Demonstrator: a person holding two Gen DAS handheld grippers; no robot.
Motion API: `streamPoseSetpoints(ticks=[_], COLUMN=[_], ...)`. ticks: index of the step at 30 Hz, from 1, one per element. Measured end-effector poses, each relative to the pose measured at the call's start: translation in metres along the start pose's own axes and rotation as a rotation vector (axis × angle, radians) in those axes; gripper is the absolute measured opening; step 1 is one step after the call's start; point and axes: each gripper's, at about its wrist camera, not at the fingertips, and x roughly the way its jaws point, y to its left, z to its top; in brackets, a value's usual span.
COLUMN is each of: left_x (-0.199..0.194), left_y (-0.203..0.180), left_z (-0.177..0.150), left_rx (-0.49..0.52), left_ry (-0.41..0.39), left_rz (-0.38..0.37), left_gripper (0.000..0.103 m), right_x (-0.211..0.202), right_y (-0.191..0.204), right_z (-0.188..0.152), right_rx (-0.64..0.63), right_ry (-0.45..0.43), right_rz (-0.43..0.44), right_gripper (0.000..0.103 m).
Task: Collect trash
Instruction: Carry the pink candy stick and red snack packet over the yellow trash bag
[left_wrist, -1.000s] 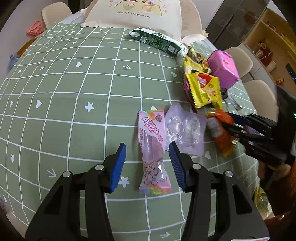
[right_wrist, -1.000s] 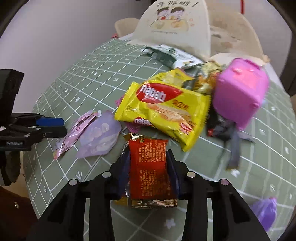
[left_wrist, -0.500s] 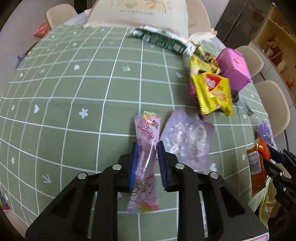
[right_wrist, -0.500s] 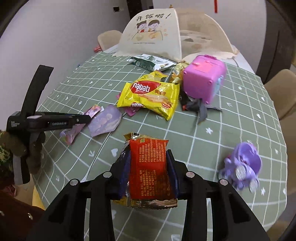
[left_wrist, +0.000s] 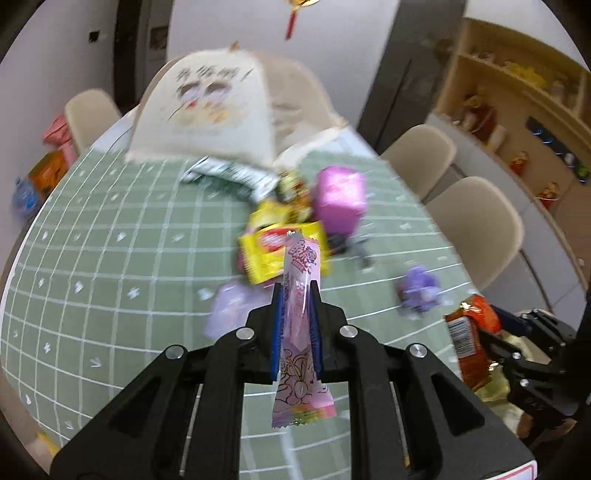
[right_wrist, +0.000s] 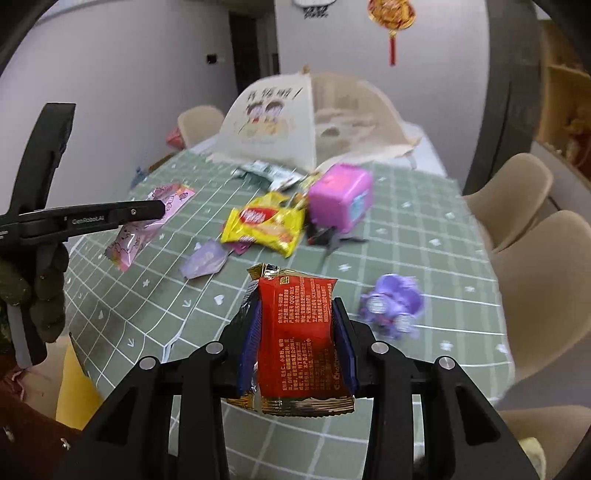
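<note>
The long pink candy wrapper (left_wrist: 300, 332) has cartoon pictures on it and hangs in the air above the green checked tablecloth (left_wrist: 110, 266). The left gripper (left_wrist: 297, 295) pinches it tight. The right gripper (right_wrist: 297, 332) squeezes a shiny red snack packet (right_wrist: 299, 332). Farther off on the table lie a pale purple wrapper (right_wrist: 205, 258) and a yellow wafer bag (right_wrist: 264, 225).

Worktop (right_wrist: 424, 236) under a green cloth with white grid lines and small white motifs. At the far end, a cream mesh food cover (right_wrist: 291, 122) printed with two cartoon figures. Pink cube toy (right_wrist: 341, 197) upright near the middle; purple toy figure (right_wrist: 393, 304) well apart from it, towards the near right edge. Beige chairs (right_wrist: 517, 199) along the right side. Red-and-gold ornament (right_wrist: 391, 22) hangs on the back wall. Open shelving (left_wrist: 517, 92) with small items, blurred.
</note>
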Motion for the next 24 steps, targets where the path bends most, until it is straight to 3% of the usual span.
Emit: streamPoseSetpoints(ticks=[10, 24], left_x=[-0.038, -0.039], left_y=[-0.112, -0.236], left_z=[0.0, -0.065], left_rx=[0.12, 0.217], left_ry=[-0.096, -0.003], left_rz=[-0.166, -0.369], left_gripper=[0.012, 0.012], right_x=[-0.097, -0.198], right_y=[-0.051, -0.112], right_z=[-0.03, -0.111], right_rx=[0.075, 0.203], right_ry=[-0.11, -0.137], right_rz=[-0.154, -0.351], right_gripper=[0.036, 0.036])
